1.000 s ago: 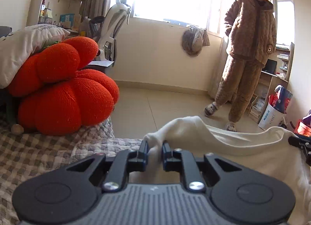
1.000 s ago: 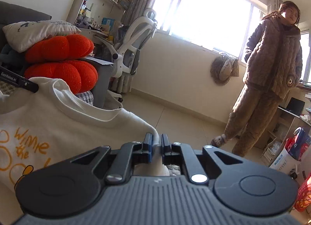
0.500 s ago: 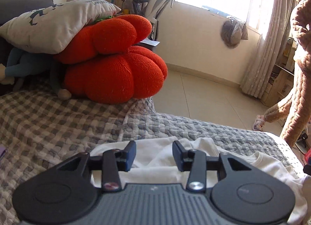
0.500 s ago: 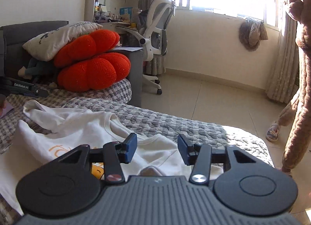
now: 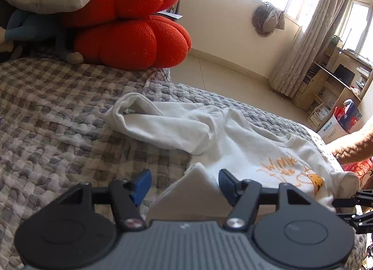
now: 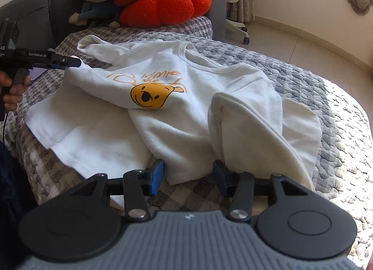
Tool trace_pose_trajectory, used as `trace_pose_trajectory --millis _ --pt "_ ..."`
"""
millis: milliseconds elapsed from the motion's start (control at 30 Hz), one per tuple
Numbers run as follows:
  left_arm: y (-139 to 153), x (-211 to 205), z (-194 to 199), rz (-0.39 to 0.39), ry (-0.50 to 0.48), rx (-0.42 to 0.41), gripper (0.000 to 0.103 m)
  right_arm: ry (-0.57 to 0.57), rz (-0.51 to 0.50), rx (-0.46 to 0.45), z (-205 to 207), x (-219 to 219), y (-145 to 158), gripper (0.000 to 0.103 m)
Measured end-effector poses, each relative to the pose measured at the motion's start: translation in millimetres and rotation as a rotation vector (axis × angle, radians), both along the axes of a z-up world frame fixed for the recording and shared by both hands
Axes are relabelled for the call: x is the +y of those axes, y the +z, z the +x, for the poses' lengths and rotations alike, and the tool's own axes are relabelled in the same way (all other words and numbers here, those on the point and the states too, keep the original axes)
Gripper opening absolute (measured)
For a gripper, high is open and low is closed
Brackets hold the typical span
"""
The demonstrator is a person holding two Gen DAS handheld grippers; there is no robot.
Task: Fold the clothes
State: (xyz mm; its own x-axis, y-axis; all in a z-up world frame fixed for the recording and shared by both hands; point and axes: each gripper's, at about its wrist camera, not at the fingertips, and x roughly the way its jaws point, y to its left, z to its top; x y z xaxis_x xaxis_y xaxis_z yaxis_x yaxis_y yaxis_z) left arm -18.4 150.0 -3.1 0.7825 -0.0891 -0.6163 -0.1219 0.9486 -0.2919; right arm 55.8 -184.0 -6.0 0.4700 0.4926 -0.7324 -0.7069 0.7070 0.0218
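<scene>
Both claws gape wide — left claw [image 5: 184,183], right claw [image 6: 188,178] — white sweatshirt [image 6: 186,97] just ahead.

The left gripper [image 5: 184,183] has its two fingers spread wide apart, blue pads [image 5: 141,185] facing each other with nothing pinched between them; in the right wrist view it shows side-on at about 9 o'clock, level and pointing toward 3 o'clock, with a hand [image 6: 14,88] wrapped round its grip below. The right gripper [image 6: 187,178] is likewise spread wide with nothing clamped, its fingers pointing toward 12 o'clock, and its black tip shows at about 4 o'clock in the left wrist view.
</scene>
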Motion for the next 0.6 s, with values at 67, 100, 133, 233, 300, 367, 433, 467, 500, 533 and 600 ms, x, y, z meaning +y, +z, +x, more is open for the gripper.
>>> trace_pose_trajectory --millis 67,100,133,233,300,367,433,467,500,533,600 --pt "5 2 -7 -0.01 0.008 -0.04 0.065 -0.01 0.011 -0.011 -1 -4 3 0.05" --pt "9 4 -12 -0.018 0.007 -0.071 0.065 -0.009 0.043 -0.014 -2 -12 8 0.05" --pt "12 5 -16 -0.028 0.001 -0.097 0.065 -0.002 0.079 -0.011 -3 -18 12 0.05" --pt "13 3 -22 -0.03 -0.051 -0.111 0.068 0.016 0.064 0.015 -2 -25 5 0.05" --pt "10 -2 -20 -0.014 -0.085 -0.097 0.07 0.041 0.007 0.025 -2 -21 -7 0.05" --pt "8 -8 -17 0.007 -0.104 -0.083 0.074 0.054 -0.027 0.013 -2 -15 -13 0.05" --pt "4 -12 -14 0.018 -0.123 -0.07 0.078 0.043 0.01 0.011 1 -13 -11 0.05" --pt "2 -13 -13 0.022 -0.13 -0.062 0.078 0.026 0.034 0.013 5 -11 -10 0.05" --pt "0 -14 -12 0.027 -0.134 -0.055 0.078 0.016 0.05 0.009 8 -9 -9 0.05" --pt "-2 -15 -11 0.032 -0.136 -0.048 0.078 0.01 0.067 0.001 9 -7 -7 0.049" --pt "-4 -14 -11 0.029 -0.137 -0.047 0.076 -0.001 0.1 -0.017 13 -4 -4 0.024"
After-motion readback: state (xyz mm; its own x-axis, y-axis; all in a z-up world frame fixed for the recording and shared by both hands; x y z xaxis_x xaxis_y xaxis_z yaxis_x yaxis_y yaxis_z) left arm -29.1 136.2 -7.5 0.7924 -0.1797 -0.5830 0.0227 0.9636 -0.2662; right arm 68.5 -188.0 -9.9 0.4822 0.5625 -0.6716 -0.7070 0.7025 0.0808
